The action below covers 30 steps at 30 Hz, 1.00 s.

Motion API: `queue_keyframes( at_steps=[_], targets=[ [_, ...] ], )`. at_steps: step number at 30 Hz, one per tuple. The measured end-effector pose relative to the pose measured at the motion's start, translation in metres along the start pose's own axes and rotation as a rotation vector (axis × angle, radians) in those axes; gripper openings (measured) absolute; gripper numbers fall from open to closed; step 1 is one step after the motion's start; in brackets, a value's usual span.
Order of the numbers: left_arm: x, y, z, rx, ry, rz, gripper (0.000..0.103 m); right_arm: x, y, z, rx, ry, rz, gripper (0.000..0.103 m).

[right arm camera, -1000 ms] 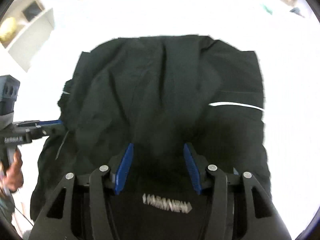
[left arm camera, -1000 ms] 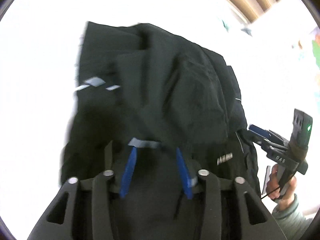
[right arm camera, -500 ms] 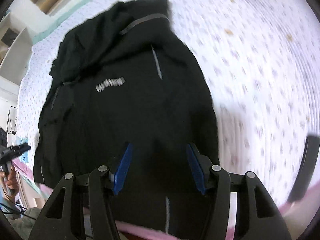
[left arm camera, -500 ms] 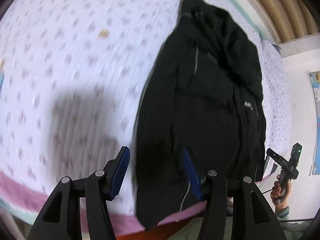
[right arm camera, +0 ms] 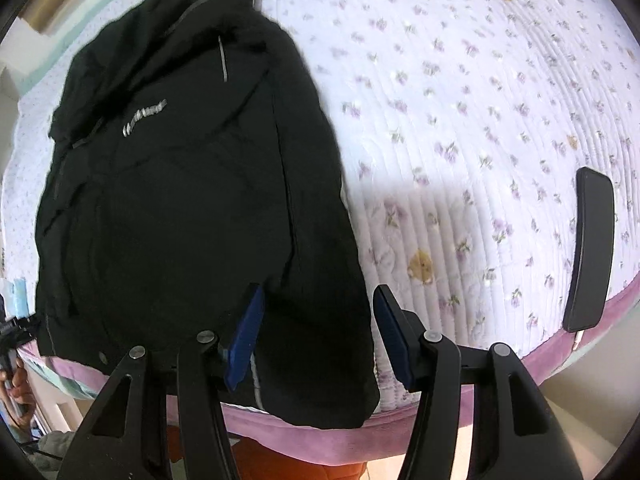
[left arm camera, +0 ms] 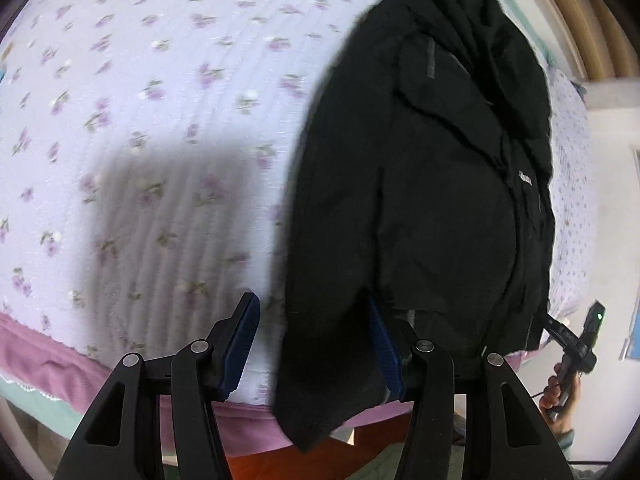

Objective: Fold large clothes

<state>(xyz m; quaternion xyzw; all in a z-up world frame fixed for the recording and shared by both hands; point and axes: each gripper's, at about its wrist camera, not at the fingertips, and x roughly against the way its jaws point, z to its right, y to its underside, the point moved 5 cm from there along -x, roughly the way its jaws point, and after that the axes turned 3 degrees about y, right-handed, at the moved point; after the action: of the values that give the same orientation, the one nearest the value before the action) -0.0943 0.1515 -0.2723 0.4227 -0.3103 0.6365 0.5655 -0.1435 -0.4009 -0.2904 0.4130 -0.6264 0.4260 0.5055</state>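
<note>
1. A black jacket (left arm camera: 440,184) lies lengthwise on a bed covered by a lilac flowered quilt (left arm camera: 160,120), its hem hanging over the near pink-trimmed edge.
2. The left gripper (left arm camera: 314,344) hovers above the jacket's left hem corner; its jaws stand apart, holding nothing.
3. The right gripper (right arm camera: 318,338) hovers above the opposite hem corner, its jaws likewise apart and empty.
4. A grey logo (right arm camera: 144,117) shows on the jacket's chest.
5. A dark phone (right arm camera: 590,248) lies on the quilt, well apart from the jacket, near the bed's edge.
</note>
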Motion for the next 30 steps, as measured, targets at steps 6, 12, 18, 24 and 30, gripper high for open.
queue_keyframes(
  at_steps=[6,12,18,24,30],
  targets=[
    [0.028,-0.004,0.054,-0.042,0.334,0.073,0.055,0.027,-0.008,-0.026,0.028,-0.232,0.059,0.042],
    [0.000,-0.008,0.058,-0.048,0.203,0.022,0.057,0.017,-0.015,-0.035,0.010,-0.267,0.041,0.042],
    [-0.017,0.019,0.046,-0.064,0.073,-0.019,0.056,-0.001,0.004,-0.013,-0.025,-0.135,-0.009,0.042],
    [-0.013,0.021,0.034,-0.051,0.068,-0.007,0.056,-0.008,0.028,0.007,-0.060,-0.102,-0.060,0.045],
    [-0.004,0.016,0.049,-0.074,0.058,0.052,0.016,0.026,0.027,0.013,-0.044,-0.170,-0.002,0.016]
  ],
)
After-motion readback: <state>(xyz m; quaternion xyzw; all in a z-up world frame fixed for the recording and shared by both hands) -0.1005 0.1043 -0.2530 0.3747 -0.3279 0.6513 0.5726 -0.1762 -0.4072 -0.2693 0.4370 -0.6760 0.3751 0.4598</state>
